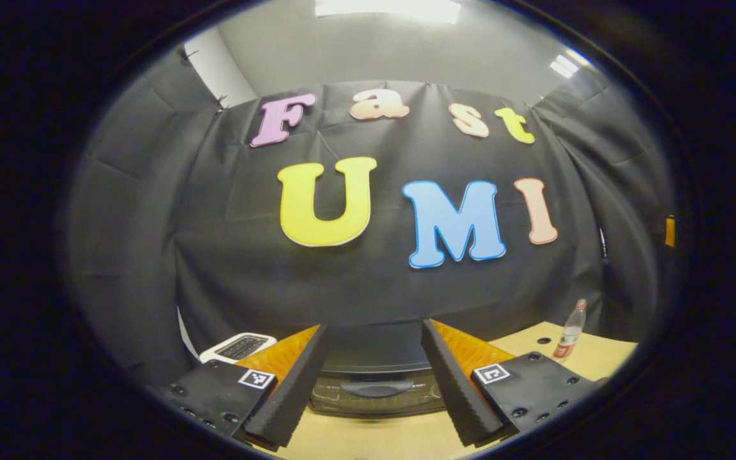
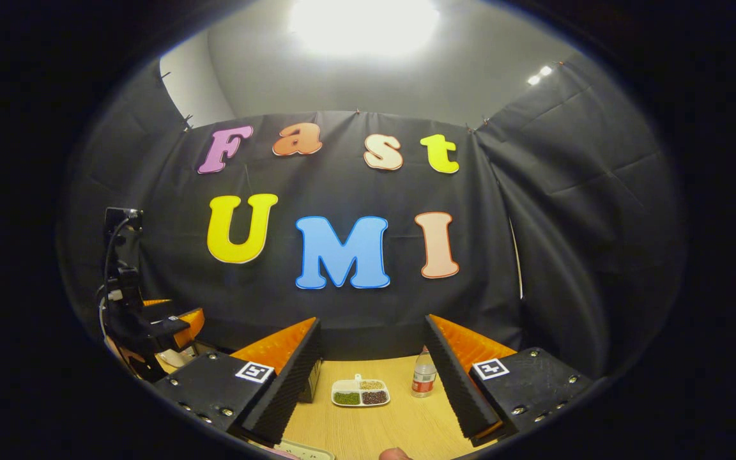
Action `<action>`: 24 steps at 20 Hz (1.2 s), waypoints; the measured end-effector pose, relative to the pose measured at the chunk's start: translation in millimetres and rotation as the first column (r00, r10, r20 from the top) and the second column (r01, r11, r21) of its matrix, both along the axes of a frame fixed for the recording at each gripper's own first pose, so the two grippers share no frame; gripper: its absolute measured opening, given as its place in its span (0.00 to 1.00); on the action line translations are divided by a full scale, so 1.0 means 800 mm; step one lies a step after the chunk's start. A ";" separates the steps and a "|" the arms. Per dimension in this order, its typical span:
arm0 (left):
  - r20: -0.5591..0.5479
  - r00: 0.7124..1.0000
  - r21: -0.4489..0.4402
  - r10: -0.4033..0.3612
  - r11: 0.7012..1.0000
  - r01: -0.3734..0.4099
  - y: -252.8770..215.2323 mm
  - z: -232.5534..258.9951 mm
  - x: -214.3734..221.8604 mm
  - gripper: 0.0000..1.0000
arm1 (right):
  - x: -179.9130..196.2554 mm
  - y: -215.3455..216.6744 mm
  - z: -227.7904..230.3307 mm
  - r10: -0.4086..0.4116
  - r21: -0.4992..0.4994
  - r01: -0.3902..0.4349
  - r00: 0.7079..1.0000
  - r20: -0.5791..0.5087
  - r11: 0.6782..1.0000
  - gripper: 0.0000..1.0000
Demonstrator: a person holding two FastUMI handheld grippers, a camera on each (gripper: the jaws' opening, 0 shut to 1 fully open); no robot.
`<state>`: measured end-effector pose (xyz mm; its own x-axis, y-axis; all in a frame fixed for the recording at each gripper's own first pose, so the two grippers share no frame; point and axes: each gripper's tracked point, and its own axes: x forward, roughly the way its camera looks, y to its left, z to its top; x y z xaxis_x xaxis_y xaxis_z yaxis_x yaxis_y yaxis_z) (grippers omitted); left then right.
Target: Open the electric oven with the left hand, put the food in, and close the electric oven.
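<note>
In the left gripper view a black electric oven (image 1: 374,374) stands on the wooden table straight ahead, door shut, its curved handle (image 1: 375,387) facing me. My left gripper (image 1: 373,326) is open and held short of the oven, touching nothing. My right gripper (image 2: 373,319) is open as well, nothing between its fingers. Ahead of it lies a white divided dish (image 2: 360,391) with green, tan and dark food in its compartments. The left gripper (image 2: 151,326) appears at the far left of the right gripper view, held above the table.
A white toaster (image 1: 237,347) stands left of the oven. A plastic bottle (image 1: 570,332) stands on the table to the right, seen too as the bottle (image 2: 423,374) beside the dish. A white tray edge (image 2: 304,452) shows at the near table edge.
</note>
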<state>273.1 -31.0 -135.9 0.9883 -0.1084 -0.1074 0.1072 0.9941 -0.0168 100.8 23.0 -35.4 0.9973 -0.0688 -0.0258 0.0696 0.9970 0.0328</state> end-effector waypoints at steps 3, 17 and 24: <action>-0.036 0.999 0.018 -0.018 1.000 0.018 -0.002 -0.038 0.027 0.93 | 0.006 0.003 -0.001 -0.032 -0.012 0.032 0.999 -0.005 0.999 0.97; -0.184 0.982 0.053 -0.043 0.997 0.054 -0.010 -0.186 0.097 0.97 | 0.001 -0.007 -0.020 -0.146 -0.070 0.141 0.987 -0.069 0.988 0.97; -0.191 0.982 0.011 -0.012 1.000 0.015 -0.010 -0.190 0.090 1.00 | 0.002 0.002 -0.019 -0.115 -0.084 0.108 0.991 -0.075 0.991 0.98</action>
<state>345.3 -38.8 -288.0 0.9480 -0.1190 -0.2950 0.1165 0.9928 -0.0261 102.4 24.3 -50.7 0.9783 -0.1843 -0.0950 0.1796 0.9822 -0.0560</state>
